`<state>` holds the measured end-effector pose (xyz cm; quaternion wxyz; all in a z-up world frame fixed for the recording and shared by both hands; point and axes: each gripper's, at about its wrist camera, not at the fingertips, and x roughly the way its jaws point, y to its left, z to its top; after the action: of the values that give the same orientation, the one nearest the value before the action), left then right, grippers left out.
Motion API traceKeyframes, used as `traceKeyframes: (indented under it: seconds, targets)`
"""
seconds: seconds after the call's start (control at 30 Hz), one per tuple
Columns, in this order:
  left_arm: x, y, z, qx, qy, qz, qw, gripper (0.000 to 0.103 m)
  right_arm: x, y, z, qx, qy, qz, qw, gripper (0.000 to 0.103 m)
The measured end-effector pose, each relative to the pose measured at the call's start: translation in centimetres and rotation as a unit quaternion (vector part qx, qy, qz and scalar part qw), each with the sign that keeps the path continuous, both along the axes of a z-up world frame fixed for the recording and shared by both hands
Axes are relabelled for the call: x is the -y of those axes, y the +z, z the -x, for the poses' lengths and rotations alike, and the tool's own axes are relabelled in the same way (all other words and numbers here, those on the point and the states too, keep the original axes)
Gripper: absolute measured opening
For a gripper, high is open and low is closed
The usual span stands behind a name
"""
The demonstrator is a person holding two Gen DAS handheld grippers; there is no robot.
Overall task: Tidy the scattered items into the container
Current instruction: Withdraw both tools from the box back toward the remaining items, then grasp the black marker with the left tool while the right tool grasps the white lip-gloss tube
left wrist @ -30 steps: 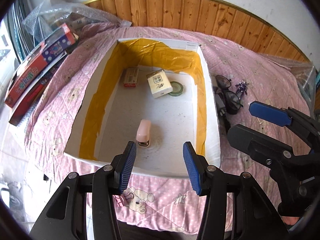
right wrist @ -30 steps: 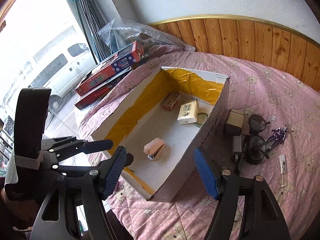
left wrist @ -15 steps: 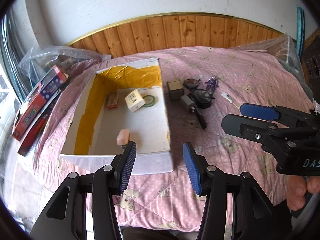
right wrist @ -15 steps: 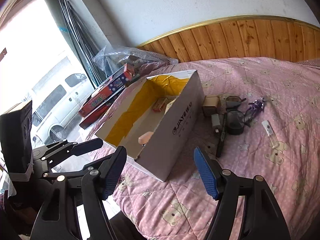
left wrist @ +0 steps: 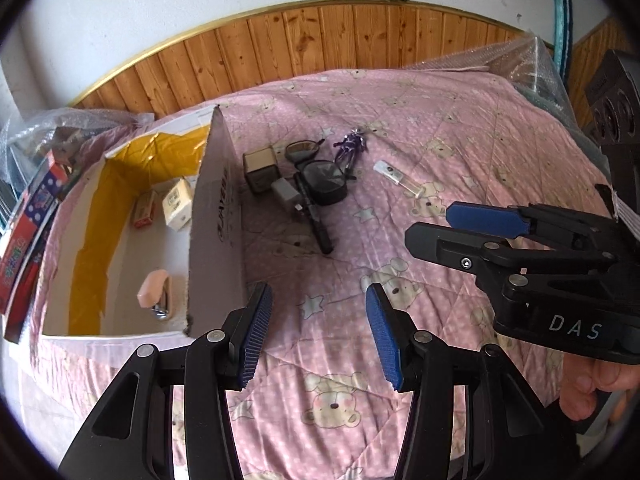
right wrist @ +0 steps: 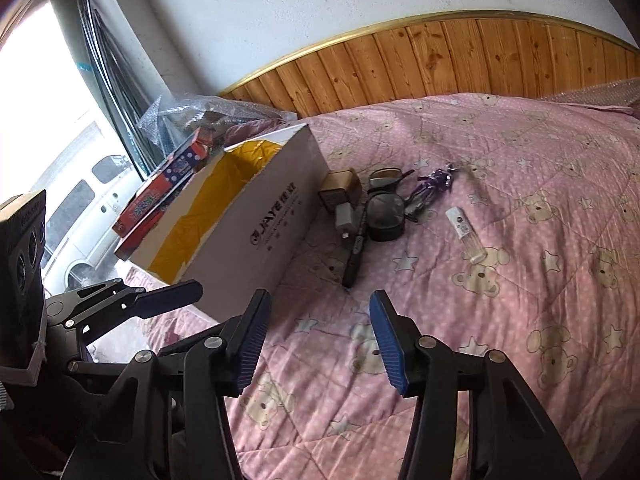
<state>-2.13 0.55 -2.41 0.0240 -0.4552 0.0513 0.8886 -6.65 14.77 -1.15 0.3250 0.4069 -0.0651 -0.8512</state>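
Note:
A white cardboard box (left wrist: pixel 216 216) lined in yellow lies on the pink quilt, left of centre; a pink stapler (left wrist: pixel 154 288) and two small cartons (left wrist: pixel 178 204) lie inside. Right of it lie a brown cube (left wrist: pixel 260 170), a grey plug (left wrist: pixel 286 194), a black pen (left wrist: pixel 316 220), dark glasses (left wrist: pixel 320 180), a purple clip (left wrist: pixel 352 144) and a clear little bottle (left wrist: pixel 398 178). My left gripper (left wrist: pixel 318 296) is open above bare quilt, short of them. My right gripper (right wrist: pixel 319 300), jaws closing with nothing between them, points at the pen (right wrist: pixel 356 256) and bottle (right wrist: pixel 466 234).
Colourful game boxes (left wrist: pixel 24 232) and bubble wrap (left wrist: pixel 60 124) crowd the bed's left edge by a window. A wooden headboard (left wrist: pixel 320 40) runs along the back. A person's hand (left wrist: pixel 592 388) holds the right gripper (left wrist: pixel 430 224) at the right. More bubble wrap (left wrist: pixel 520 60) lies far right.
Both views have swung right, away from the box's inside and towards the scattered items. The right gripper's jaws stand narrower than before. The left jaws keep their width.

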Motion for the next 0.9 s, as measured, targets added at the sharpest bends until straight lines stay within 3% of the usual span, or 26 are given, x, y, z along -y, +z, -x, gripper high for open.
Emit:
traceKeyframes:
  seconds: [0.13,0.37,0.6,0.7,0.73,0.77,0.8,0.83,0.9]
  targets:
    - [0.1,-1.9,3.8,0.023,0.026,-0.053,0.998,0.052,-1.2,-1.7,3.4,0.007,-0.03,-0.037,0.999,0.044]
    - [0.2,-5.5,10.2,0.046,0.072,-0.092,0.9921,0.052,-1.9,-4.8,10.4,0.01,-0.057,-0.09,0.994,0.042]
    - [2.4,-10.8,14.6,0.091,0.134,-0.122,0.9792,0.051,0.3,-8.7,15.1,0.015,-0.027,-0.159,0.987,0.042]
    - [2.5,-11.1,15.2,0.073,0.128,-0.118,0.9821,0.051,1.1,-10.2,15.7,0.009,-0.011,-0.18,0.984,0.04]
    - [2.6,-11.2,15.4,0.07,0.127,-0.118,0.9824,0.051,1.3,-10.2,15.7,0.001,-0.009,-0.187,0.982,0.035]
    - [2.7,-11.2,15.5,0.065,0.126,-0.121,0.9824,0.047,1.3,-10.2,15.8,-0.002,-0.01,-0.191,0.981,0.026]
    - [2.7,-11.3,15.6,0.063,0.127,-0.116,0.983,0.023,1.1,-10.2,16.1,0.0,-0.014,-0.189,0.982,0.021]
    - [2.7,-11.3,15.6,0.062,0.129,-0.105,0.984,0.021,0.8,-10.1,16.3,0.008,-0.018,-0.178,0.984,0.02]
    - [3.1,-11.1,15.3,0.06,0.125,-0.121,0.9829,0.017,0.1,-9.9,16.3,0.02,-0.027,-0.165,0.986,0.02]
